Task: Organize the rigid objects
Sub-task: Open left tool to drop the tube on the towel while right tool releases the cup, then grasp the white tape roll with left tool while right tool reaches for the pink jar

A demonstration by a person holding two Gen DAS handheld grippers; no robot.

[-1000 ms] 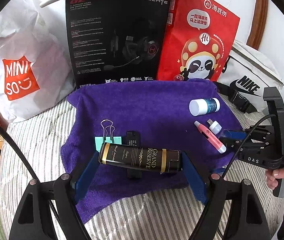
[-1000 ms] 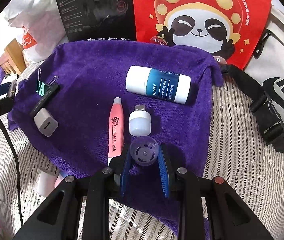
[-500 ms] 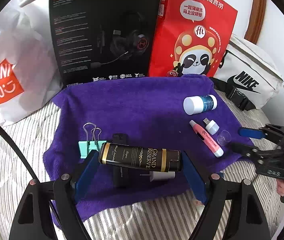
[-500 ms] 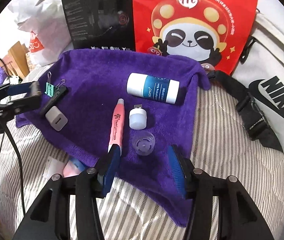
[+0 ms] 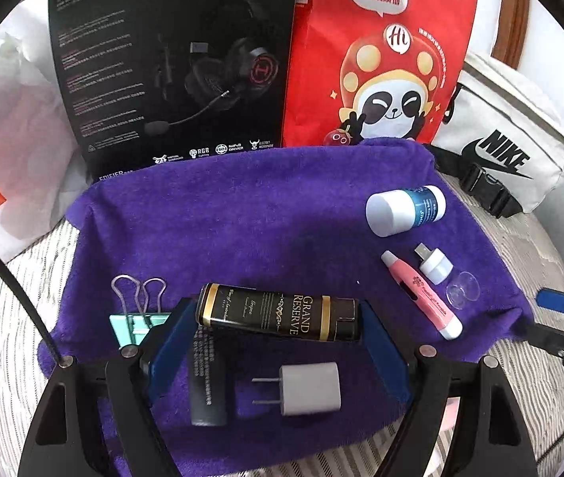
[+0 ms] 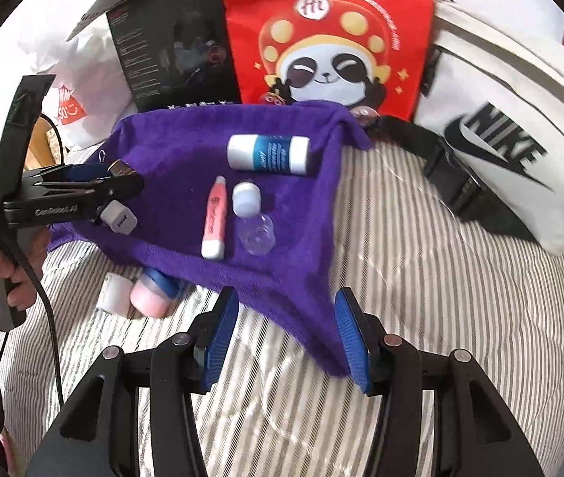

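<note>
- The left claw [image 5: 278, 342] grips a black tube [image 5: 278, 317] lettered "GRAND RESERVE", crosswise above the purple towel [image 5: 242, 218] near its front edge.
- The right claw [image 6: 282, 334] stands open and empty over the towel's front right corner.
- On the towel's right side lie a white-capped blue bottle [image 6: 268, 155], a pink pen [image 6: 214, 220] and a clear cap [image 6: 257, 234].
- Behind the towel stand a "HECATE" headset box [image 5: 170, 67] and a white "NIKE" bag [image 5: 508, 151].

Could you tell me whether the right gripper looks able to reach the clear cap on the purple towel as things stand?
Probably yes: the right gripper is open and empty, and the clear cap lies uncovered ahead.
</note>
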